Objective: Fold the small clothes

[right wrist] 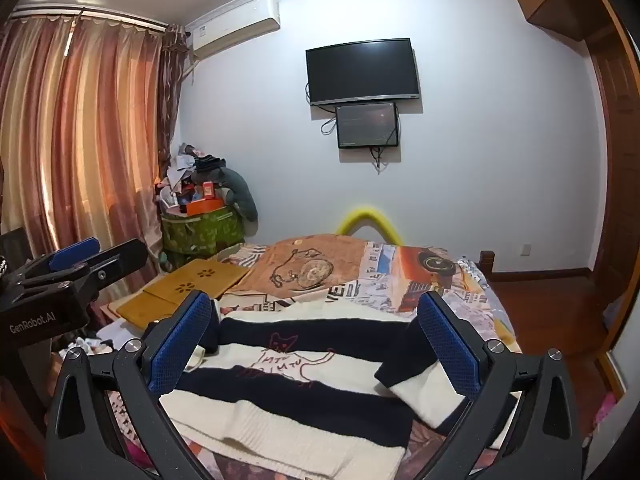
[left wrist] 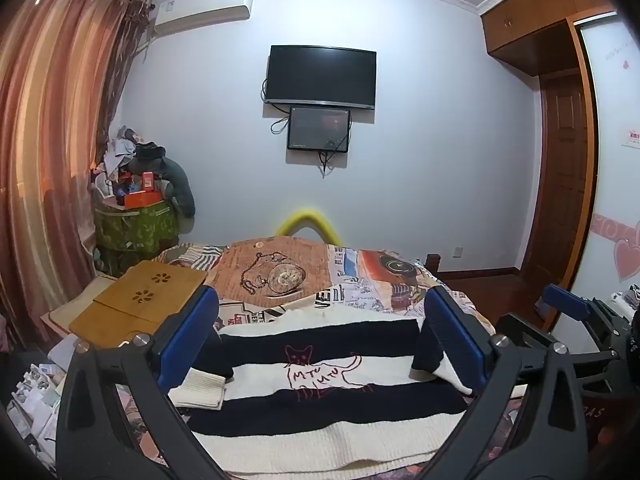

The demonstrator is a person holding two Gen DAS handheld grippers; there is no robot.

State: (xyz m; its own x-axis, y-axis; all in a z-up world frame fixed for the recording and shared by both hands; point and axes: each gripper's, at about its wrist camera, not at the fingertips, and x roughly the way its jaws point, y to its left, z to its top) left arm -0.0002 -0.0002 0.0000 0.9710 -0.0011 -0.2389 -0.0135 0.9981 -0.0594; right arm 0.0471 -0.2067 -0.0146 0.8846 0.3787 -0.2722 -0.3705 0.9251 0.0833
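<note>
A small black-and-cream striped sweater [left wrist: 320, 384] with a cat outline lies flat on the bed, both sleeves folded in over its sides. It also shows in the right wrist view [right wrist: 296, 376]. My left gripper [left wrist: 320, 344] is open and empty, its blue pads wide apart above the sweater. My right gripper [right wrist: 316, 344] is open and empty too, held above the sweater. The right gripper shows at the right edge of the left wrist view [left wrist: 576, 312]. The left gripper shows at the left edge of the right wrist view [right wrist: 72, 268].
The bed has a printed patchwork cover [left wrist: 360, 280]. A wooden lap tray [left wrist: 140, 300] lies on its left side. A cluttered green box [left wrist: 136, 224] stands by the curtains. A yellow foam tube [left wrist: 308, 224] sits at the bed's far end. A wardrobe [left wrist: 560, 160] stands at right.
</note>
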